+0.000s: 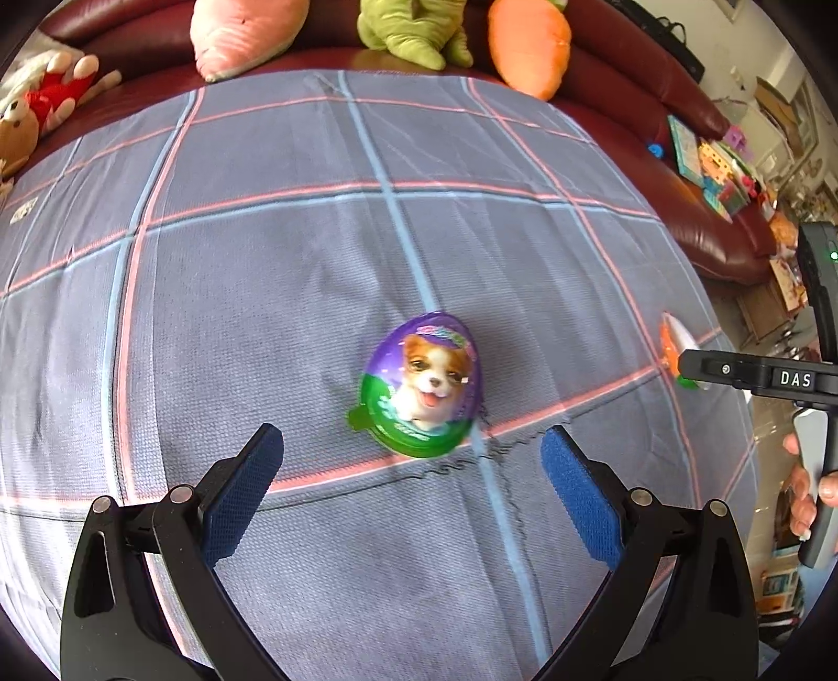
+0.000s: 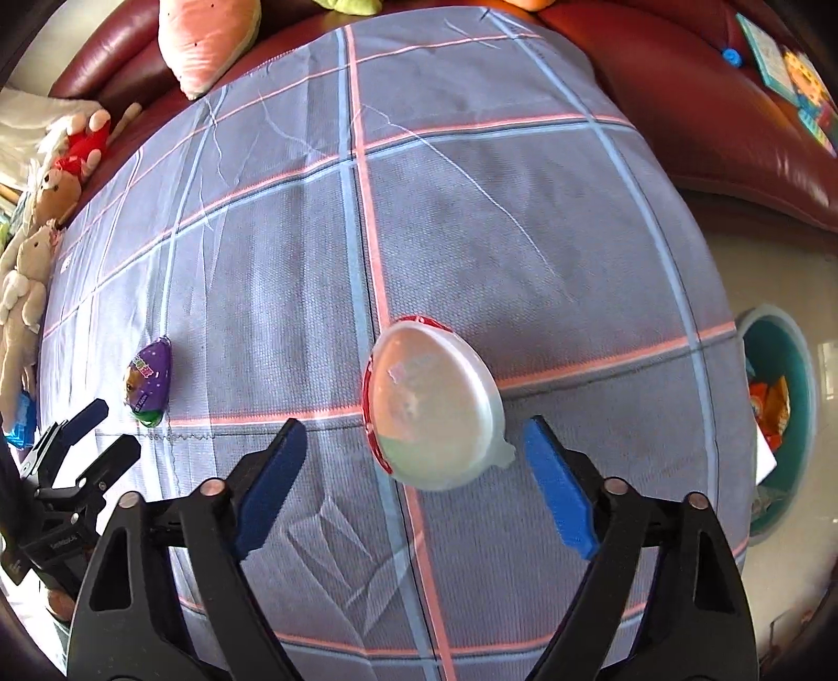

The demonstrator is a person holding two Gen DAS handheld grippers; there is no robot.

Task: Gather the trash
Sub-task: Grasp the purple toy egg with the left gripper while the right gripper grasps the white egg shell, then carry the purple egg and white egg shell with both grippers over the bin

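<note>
A purple and green plastic egg [image 1: 419, 385] with a puppy picture lies on the grey checked cloth [image 1: 235, 293]. My left gripper [image 1: 412, 430] is open, its blue pads [image 1: 241, 497] just short of the egg on either side and not touching it. A white egg-shaped shell with a red rim [image 2: 434, 408] lies dome up on the same cloth. The right gripper [image 2: 415, 420] hangs over it, open, with the shell at its fingertips and clear of both pads. The right wrist view also shows the puppy egg [image 2: 149, 385] and the left gripper [image 2: 105, 435] at far left.
A teal round bin [image 2: 801, 366] holding orange wrappers stands on the floor right of the cloth. Plush toys [image 1: 246, 31] line the dark red sofa [image 1: 654, 173] behind, and books [image 1: 707, 167] lie on it. A blue wrapper [image 2: 18, 419] sits at the far left edge.
</note>
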